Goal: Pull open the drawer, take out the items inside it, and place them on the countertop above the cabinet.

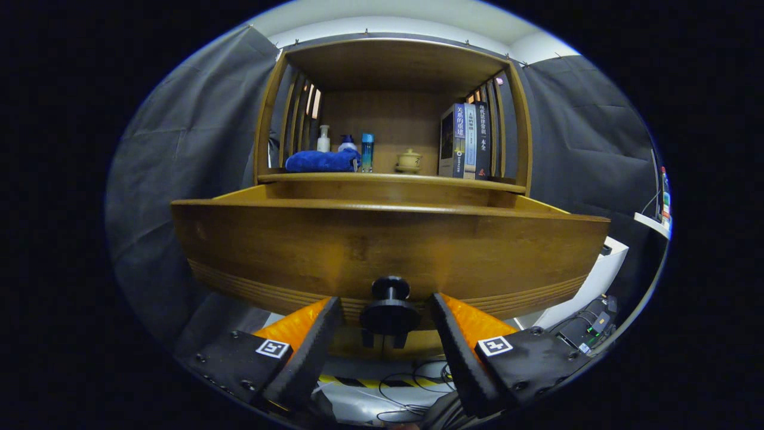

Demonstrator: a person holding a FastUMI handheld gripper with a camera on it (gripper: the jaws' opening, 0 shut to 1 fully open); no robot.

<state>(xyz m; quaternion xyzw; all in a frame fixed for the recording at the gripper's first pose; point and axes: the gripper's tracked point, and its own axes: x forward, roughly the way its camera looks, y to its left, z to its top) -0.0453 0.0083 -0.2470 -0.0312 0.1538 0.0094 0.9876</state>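
Claw (pixel 387 312): fingers spread wide, gripping nothing, straddling dark round knob (pixel 390 307) w/o contact; wooden drawer (pixel 388 254) just ahead, partly out, prob. stiff & heavy-ish; best hold = knob stem, contents hidden.

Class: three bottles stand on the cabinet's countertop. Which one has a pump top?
The pale bottle farthest from the books, behind the blue cloth. The other two have blue caps. The hand-held gripper is open around the drawer knob.
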